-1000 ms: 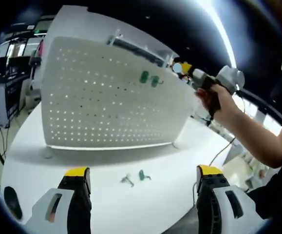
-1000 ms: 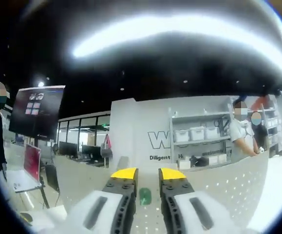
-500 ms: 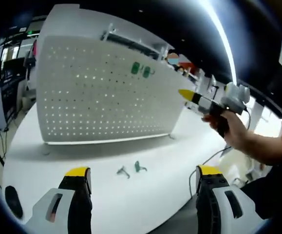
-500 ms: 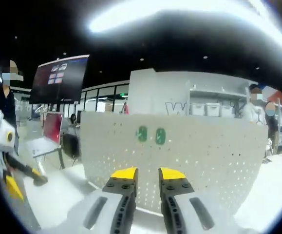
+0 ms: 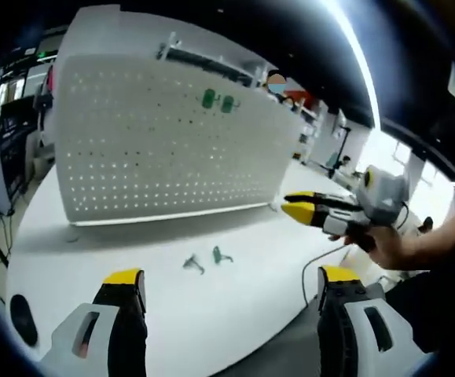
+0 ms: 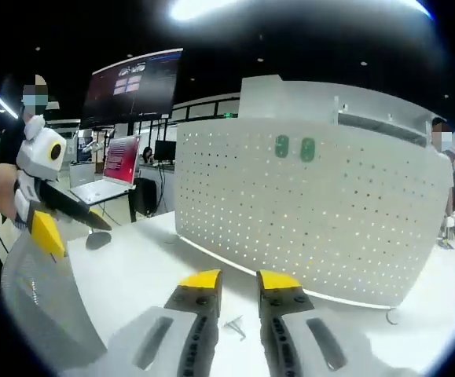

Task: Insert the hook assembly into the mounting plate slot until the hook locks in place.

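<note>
This looks like an open-plan lab or demonstration floor inside an office building. A white tabletop (image 5: 211, 306) carries an upright perforated panel (image 6: 306, 212), well apart from any wall. Left of the panel in the right gripper view, a large wall screen (image 6: 133, 82) hangs above a desk with an open laptop (image 6: 113, 173). The ceiling is dark with bright strip lights (image 5: 353, 47), and glass-fronted rooms stand behind the screen.

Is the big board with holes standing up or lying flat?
Standing up. The board rises from the table on its bottom edge, two green hooks near its top.
</note>
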The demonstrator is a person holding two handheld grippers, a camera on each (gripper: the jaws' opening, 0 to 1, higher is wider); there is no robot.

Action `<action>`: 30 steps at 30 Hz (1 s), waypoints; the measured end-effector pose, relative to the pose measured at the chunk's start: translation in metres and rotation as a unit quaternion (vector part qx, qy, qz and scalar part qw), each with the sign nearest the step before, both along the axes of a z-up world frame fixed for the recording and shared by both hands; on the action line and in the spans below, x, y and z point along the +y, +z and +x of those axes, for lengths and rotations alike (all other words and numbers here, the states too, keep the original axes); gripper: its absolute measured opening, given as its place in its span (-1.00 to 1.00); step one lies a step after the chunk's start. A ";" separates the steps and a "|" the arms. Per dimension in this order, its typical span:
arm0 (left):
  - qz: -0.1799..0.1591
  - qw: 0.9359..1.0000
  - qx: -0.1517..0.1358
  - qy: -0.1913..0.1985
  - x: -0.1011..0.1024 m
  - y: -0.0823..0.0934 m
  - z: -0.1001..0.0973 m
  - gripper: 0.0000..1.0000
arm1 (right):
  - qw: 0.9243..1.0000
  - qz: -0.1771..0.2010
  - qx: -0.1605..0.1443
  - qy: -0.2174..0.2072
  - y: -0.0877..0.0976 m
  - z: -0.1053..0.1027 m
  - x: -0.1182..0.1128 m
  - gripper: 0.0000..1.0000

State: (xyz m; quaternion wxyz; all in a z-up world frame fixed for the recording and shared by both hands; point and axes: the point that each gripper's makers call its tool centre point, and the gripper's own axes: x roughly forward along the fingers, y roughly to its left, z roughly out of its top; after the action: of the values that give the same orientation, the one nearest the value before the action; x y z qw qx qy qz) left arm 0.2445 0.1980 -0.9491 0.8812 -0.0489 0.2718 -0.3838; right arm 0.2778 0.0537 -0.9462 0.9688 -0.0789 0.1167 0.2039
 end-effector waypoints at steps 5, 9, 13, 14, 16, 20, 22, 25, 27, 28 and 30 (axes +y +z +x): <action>0.011 1.000 0.016 -0.008 0.001 -0.010 -0.010 0.85 | 0.998 0.005 0.058 0.026 -0.033 -0.026 0.010 -0.68; 0.019 0.999 0.035 -0.012 0.003 -0.021 -0.016 0.85 | 0.996 -0.008 0.081 0.035 -0.049 -0.041 0.009 -0.67; 0.027 0.998 0.047 -0.009 0.008 -0.028 -0.016 0.84 | 0.993 -0.034 0.108 0.039 -0.066 -0.054 0.003 -0.67; 0.031 0.998 0.050 -0.009 0.009 -0.030 -0.016 0.84 | 0.993 -0.034 0.111 0.039 -0.069 -0.056 0.001 -0.67; 0.044 0.998 0.053 -0.011 0.012 -0.035 -0.017 0.84 | 0.992 -0.035 0.118 0.037 -0.073 -0.060 -0.003 -0.67; 0.065 0.996 0.059 -0.006 0.022 -0.043 -0.017 0.82 | 0.989 -0.041 0.135 0.044 -0.081 -0.061 -0.005 -0.67; 0.066 0.996 0.063 -0.002 0.026 -0.046 -0.016 0.81 | 0.986 -0.050 0.150 0.056 -0.089 -0.060 -0.004 -0.67; 0.065 0.996 0.068 0.001 0.029 -0.048 -0.015 0.81 | 0.986 -0.070 0.137 0.059 -0.092 -0.051 -0.007 -0.72; 0.064 0.996 0.068 0.001 0.029 -0.048 -0.014 0.79 | 0.982 -0.079 0.153 0.072 -0.101 -0.048 -0.007 -0.75; 0.065 0.996 0.066 0.001 0.029 -0.048 -0.014 0.78 | 0.982 -0.080 0.153 0.074 -0.102 -0.045 -0.007 -0.75; 0.068 0.995 0.067 0.002 0.030 -0.049 -0.014 0.79 | 0.981 -0.094 0.152 0.080 -0.106 -0.039 -0.008 -0.75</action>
State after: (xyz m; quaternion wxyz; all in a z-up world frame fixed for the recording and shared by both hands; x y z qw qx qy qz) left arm 0.2307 0.2281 -0.9982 0.8631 -0.0150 0.3553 -0.3585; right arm 0.2389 0.0454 -1.0518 0.9087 -0.1468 0.2744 0.2784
